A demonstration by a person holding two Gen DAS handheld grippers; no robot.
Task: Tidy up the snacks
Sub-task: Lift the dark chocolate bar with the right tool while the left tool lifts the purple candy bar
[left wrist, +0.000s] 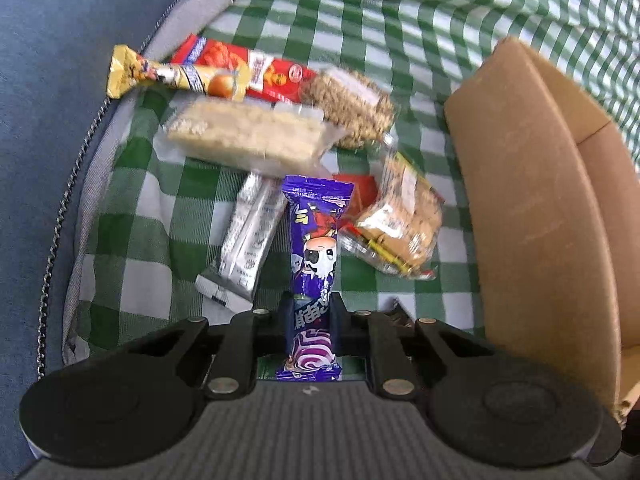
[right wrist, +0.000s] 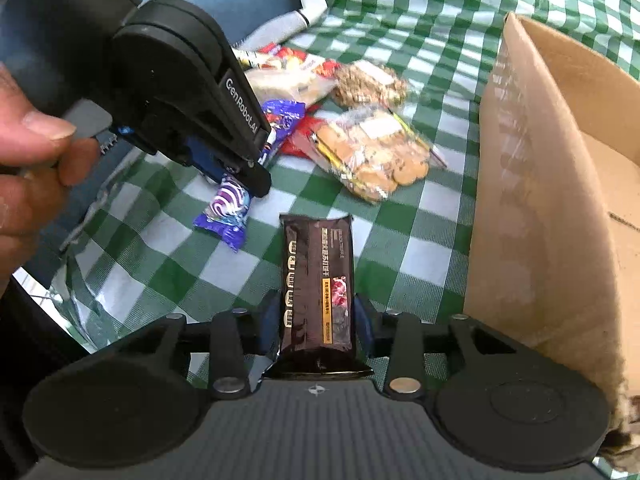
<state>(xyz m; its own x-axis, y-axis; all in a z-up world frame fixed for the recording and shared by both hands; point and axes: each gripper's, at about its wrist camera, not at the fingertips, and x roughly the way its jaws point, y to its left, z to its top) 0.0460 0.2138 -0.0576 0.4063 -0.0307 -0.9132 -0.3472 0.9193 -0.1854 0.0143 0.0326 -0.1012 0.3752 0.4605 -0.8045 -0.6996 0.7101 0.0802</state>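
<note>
Purple snack bar (left wrist: 314, 240) and dark brown bar (right wrist: 316, 280) lie flat beside mixed packets (left wrist: 248, 136).

"GenRobot.AI" on left tool (right wrist: 240, 178)

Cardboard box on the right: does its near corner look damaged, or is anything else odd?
Yes. The cardboard box has a frayed, crushed lower corner in the right wrist view. Otherwise nothing stands out: the left gripper is shut on the purple bar, and the right gripper is shut on the brown bar.
</note>
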